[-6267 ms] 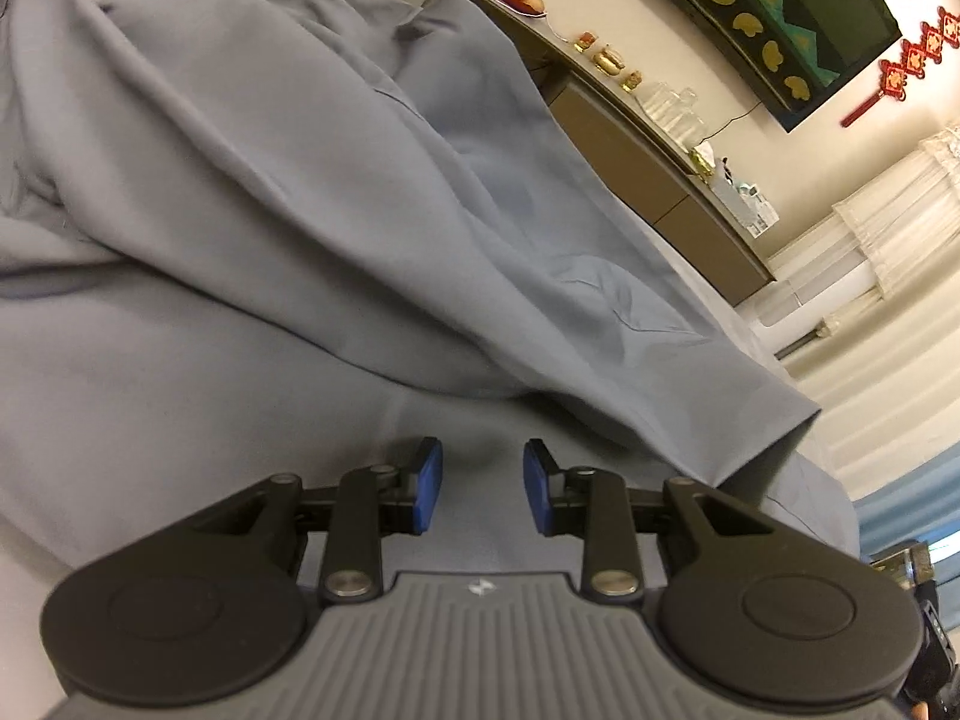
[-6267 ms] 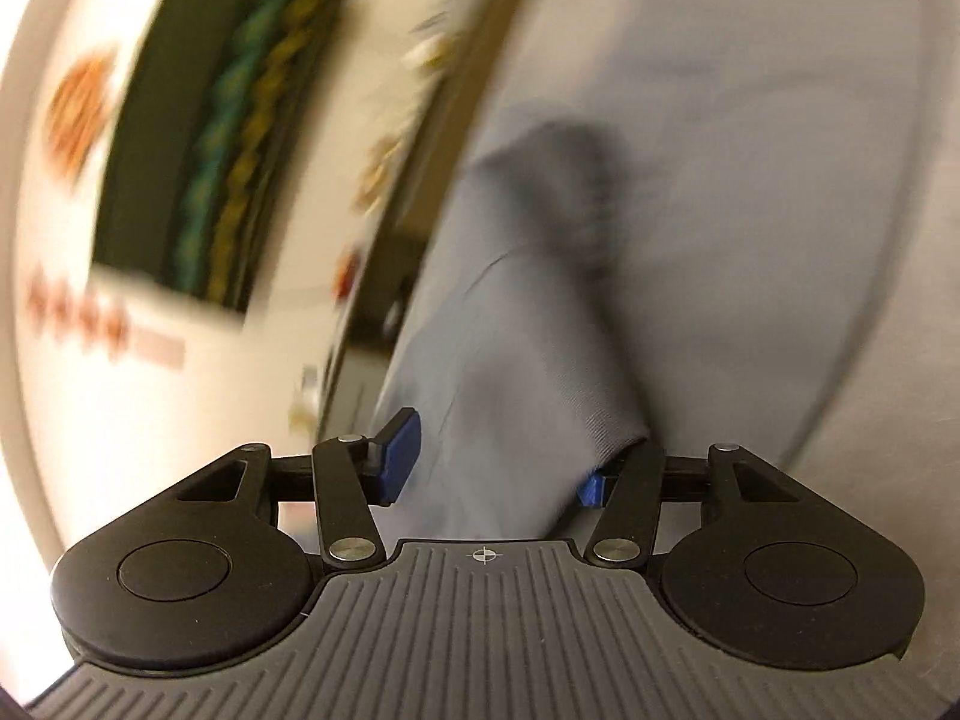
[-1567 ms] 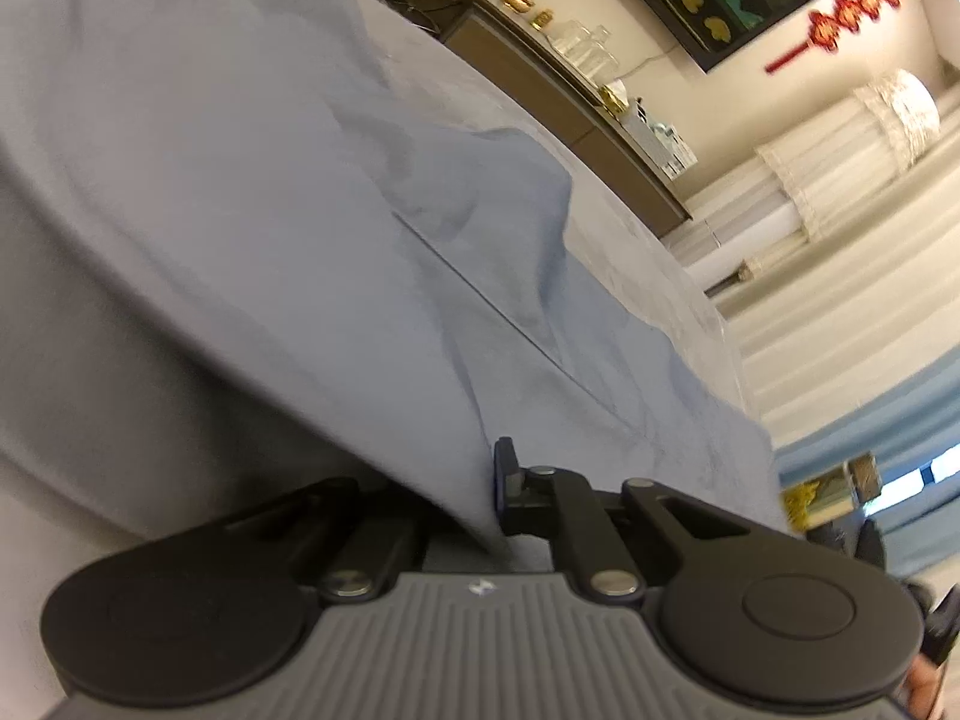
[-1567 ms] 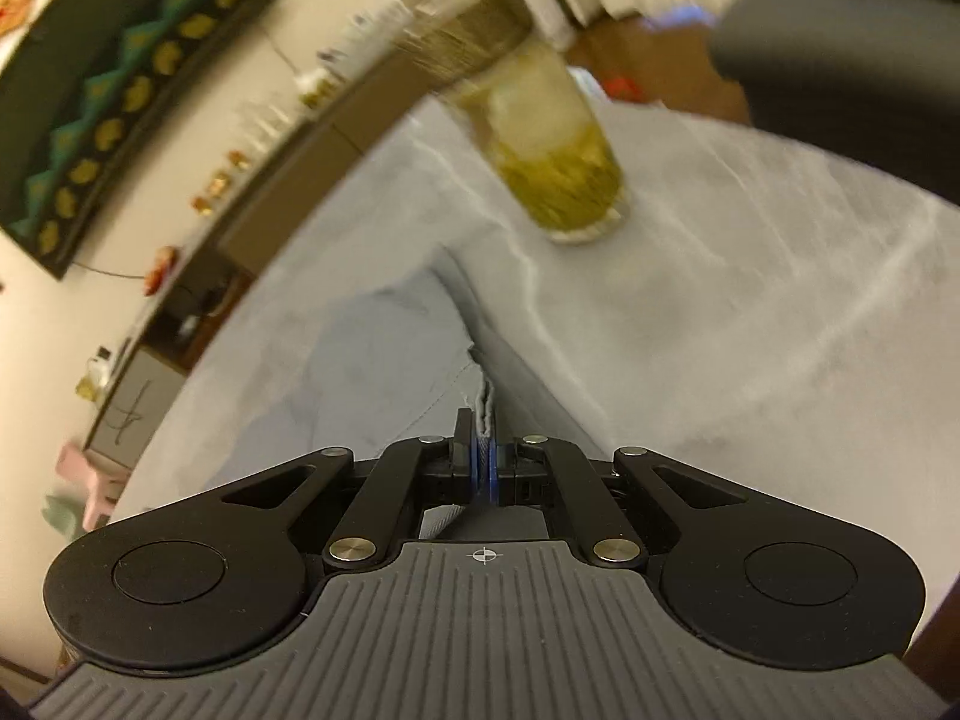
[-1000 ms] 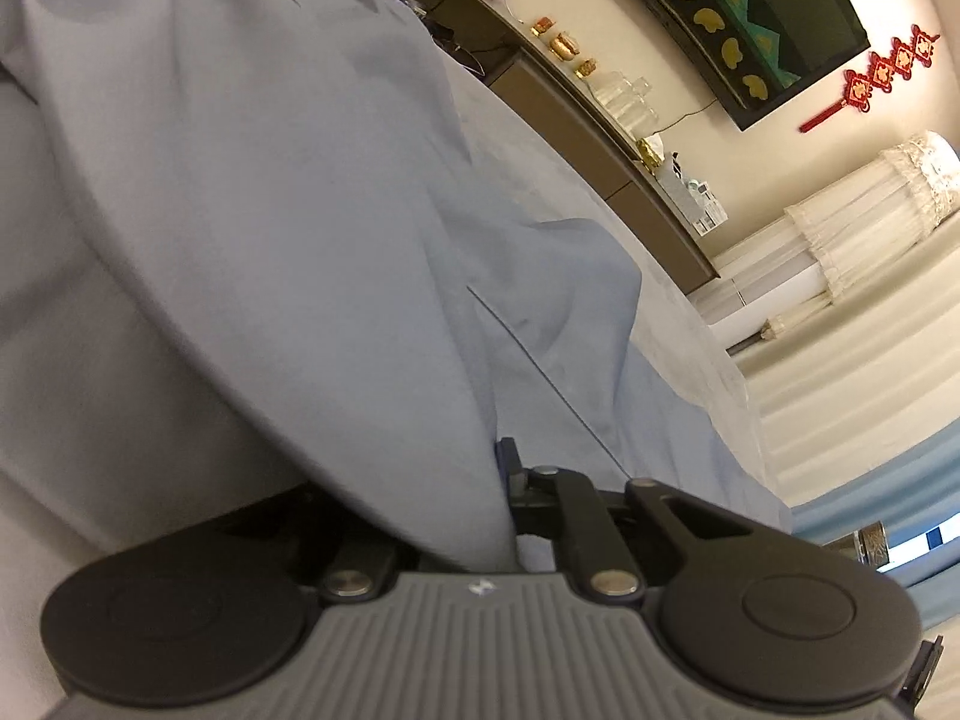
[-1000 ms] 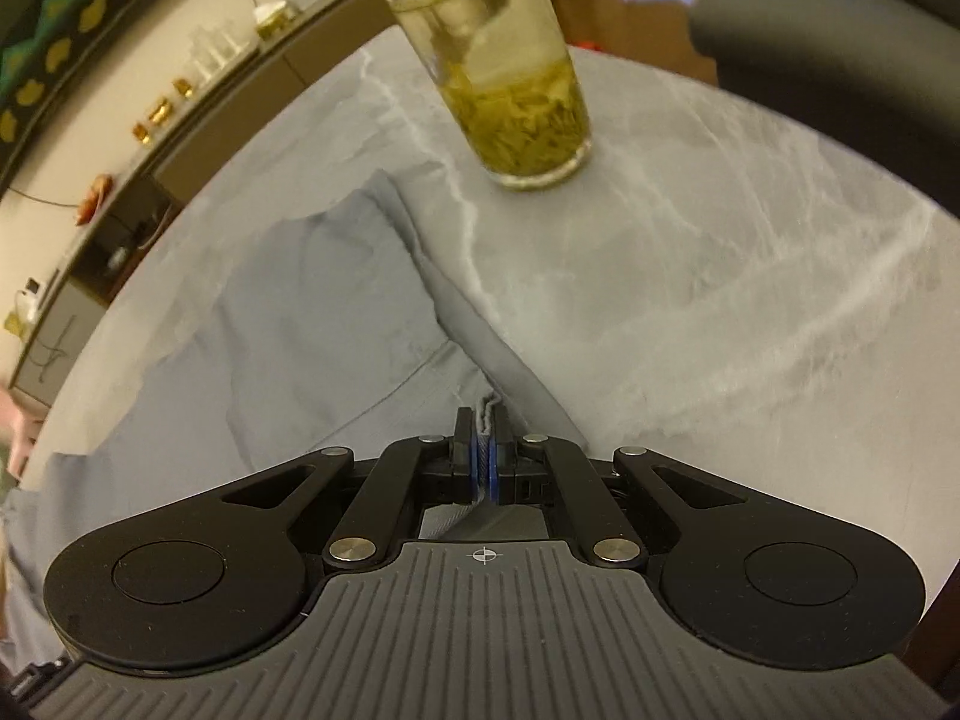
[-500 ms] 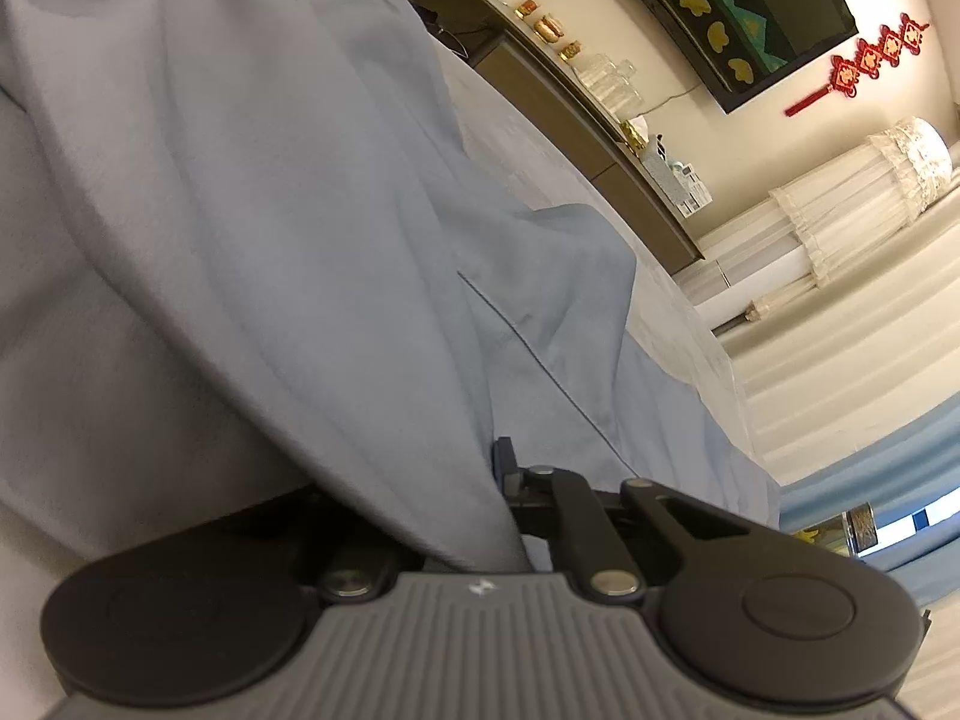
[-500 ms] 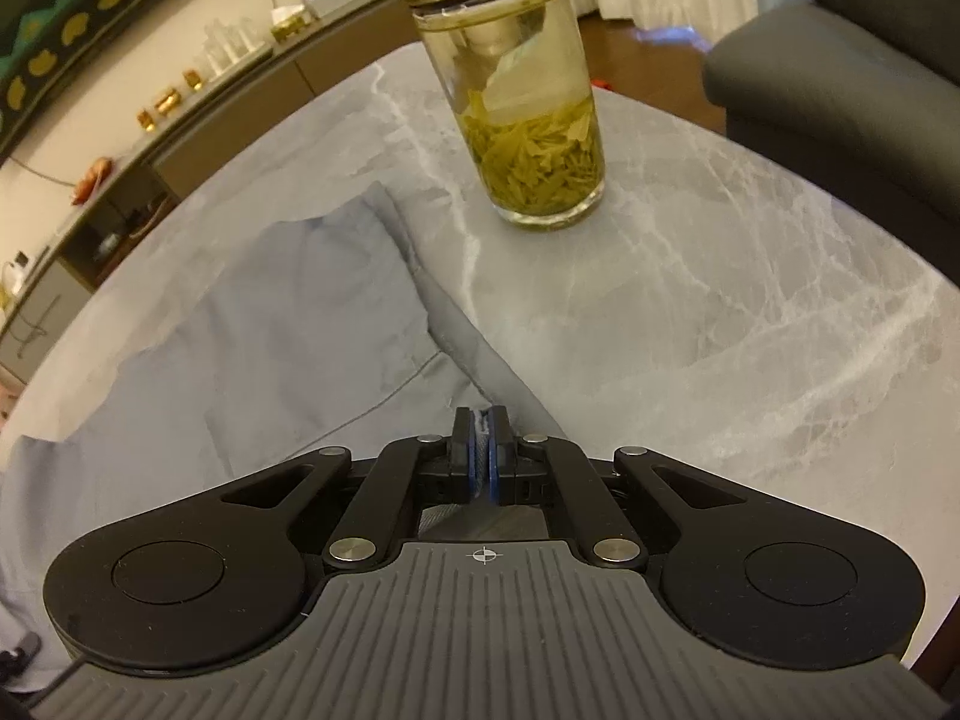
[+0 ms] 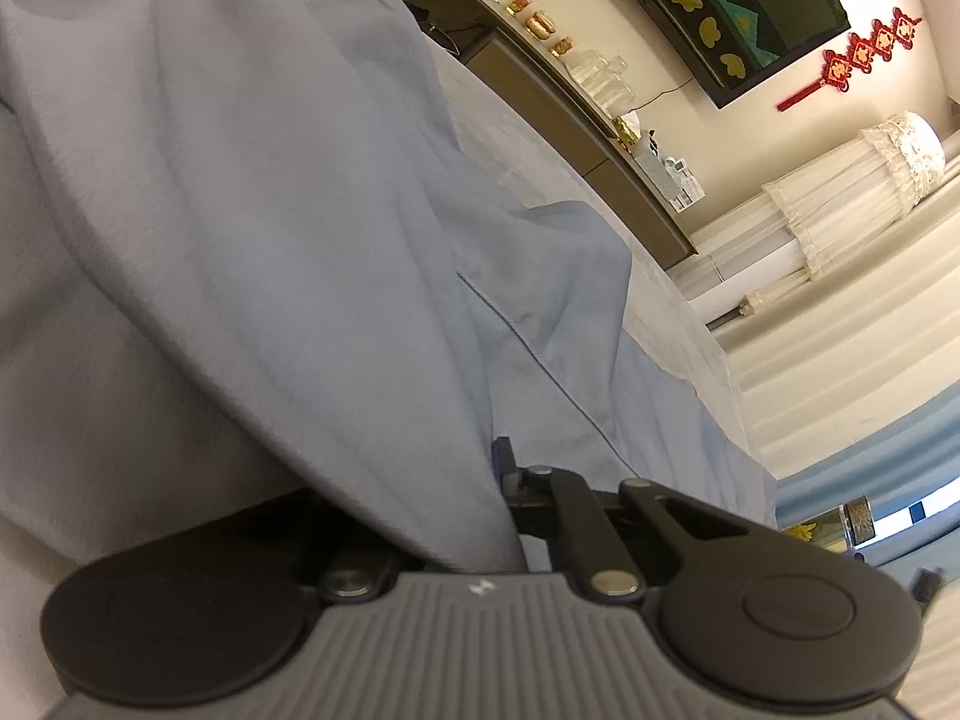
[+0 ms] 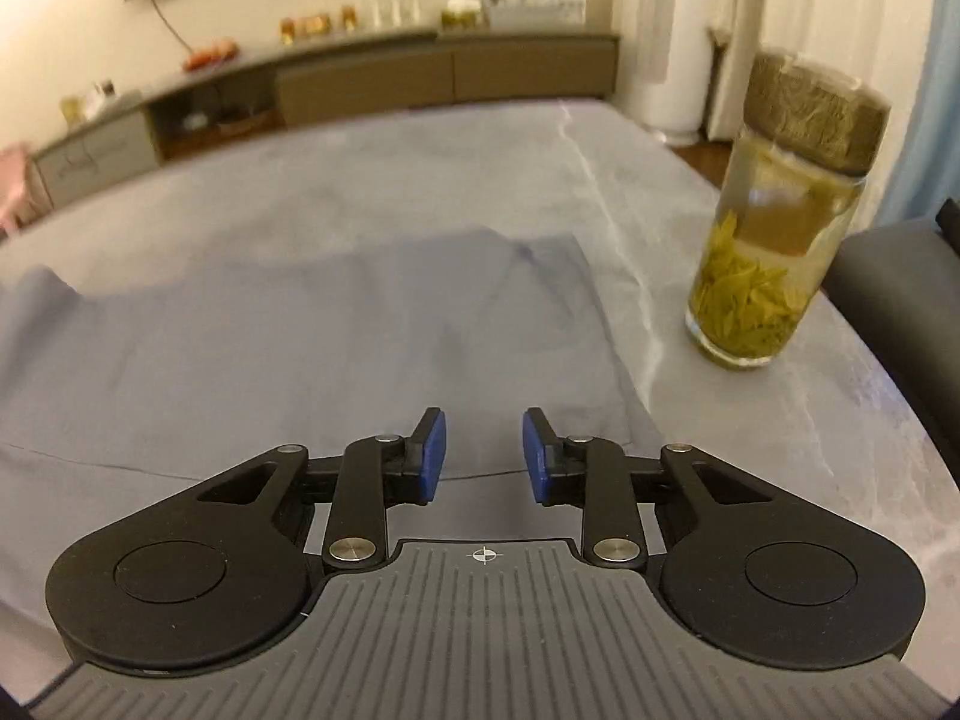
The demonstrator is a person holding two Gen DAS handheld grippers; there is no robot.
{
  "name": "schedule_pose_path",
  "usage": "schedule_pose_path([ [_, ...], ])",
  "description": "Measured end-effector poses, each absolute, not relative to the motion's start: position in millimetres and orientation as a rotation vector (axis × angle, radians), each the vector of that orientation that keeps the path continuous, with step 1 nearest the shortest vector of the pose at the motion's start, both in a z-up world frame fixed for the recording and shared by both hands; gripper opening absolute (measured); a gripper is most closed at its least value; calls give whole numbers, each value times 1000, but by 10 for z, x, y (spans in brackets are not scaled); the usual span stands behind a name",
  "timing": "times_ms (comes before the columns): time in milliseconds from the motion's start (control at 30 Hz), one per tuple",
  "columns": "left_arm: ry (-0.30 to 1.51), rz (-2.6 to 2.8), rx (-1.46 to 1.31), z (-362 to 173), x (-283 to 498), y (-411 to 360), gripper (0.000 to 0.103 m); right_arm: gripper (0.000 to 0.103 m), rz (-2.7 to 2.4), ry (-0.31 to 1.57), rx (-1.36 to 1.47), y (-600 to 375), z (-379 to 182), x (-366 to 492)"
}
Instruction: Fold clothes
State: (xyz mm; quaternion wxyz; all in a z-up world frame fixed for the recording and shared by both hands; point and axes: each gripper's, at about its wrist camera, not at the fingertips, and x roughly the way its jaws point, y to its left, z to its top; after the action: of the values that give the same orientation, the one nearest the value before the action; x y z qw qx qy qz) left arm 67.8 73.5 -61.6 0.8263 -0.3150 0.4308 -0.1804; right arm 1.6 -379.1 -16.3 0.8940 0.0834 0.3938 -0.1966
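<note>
Nearest in the left wrist view, left gripper (image 9: 495,468) clenched on a fold of the blue-grey garment (image 9: 270,210), cloth draped over the left finger and hiding it, right finger's dark tip pressed against the fabric. Garment lifted from there in a broad sloping sheet, seam line running across a lower layer, rest spread on the grey marble-look table (image 9: 690,312).

In the right wrist view, right gripper (image 10: 483,456) released and opening, blue pads (image 10: 433,450) apart, nothing between them; garment (image 10: 300,330) lying flat on the table (image 10: 780,420) just beneath and ahead, its edge running beside the pads.

Farther right, upright on bare tabletop, glass tea bottle (image 10: 774,228) with green leaves and a brownish lid, clear of the cloth. Beyond, long low sideboard (image 10: 420,78) against the wall, small items on top.
</note>
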Motion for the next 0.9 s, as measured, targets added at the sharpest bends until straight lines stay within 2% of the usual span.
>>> schedule_pose_path([
  [67,920,-387,-664,-604,698,734,5,0,-425,822,192,-3958,-275,43],
  [167,920,-393,-653,-593,716,732,5,0,-440,810,298,-4153,-277,3],
  [200,916,-395,-646,-591,715,723,5,5,-436,791,297,-4148,-240,14],
  [233,913,-397,-640,-588,712,716,5,24,-432,771,295,-4142,-202,24],
  [300,912,-398,-634,-583,710,709,5,53,-417,717,272,-4134,-90,103],
  [367,912,-398,-631,-578,708,705,5,55,-403,662,248,-4127,23,182],
  [567,909,-402,-620,-579,701,691,5,53,-390,726,205,-4265,-159,719],
  [667,911,-409,-614,-579,712,696,5,46,-379,758,206,-4270,-254,846],
  [700,911,-411,-614,-583,715,700,5,34,-381,778,213,-4277,-286,867],
  [767,910,-418,-615,-592,720,710,5,29,-380,782,175,-4243,-342,868],
  [833,912,-424,-624,-610,733,729,5,9,-385,783,133,-4196,-354,870],
  [900,915,-430,-636,-627,752,750,5,5,-384,782,110,-4174,-352,880],
])
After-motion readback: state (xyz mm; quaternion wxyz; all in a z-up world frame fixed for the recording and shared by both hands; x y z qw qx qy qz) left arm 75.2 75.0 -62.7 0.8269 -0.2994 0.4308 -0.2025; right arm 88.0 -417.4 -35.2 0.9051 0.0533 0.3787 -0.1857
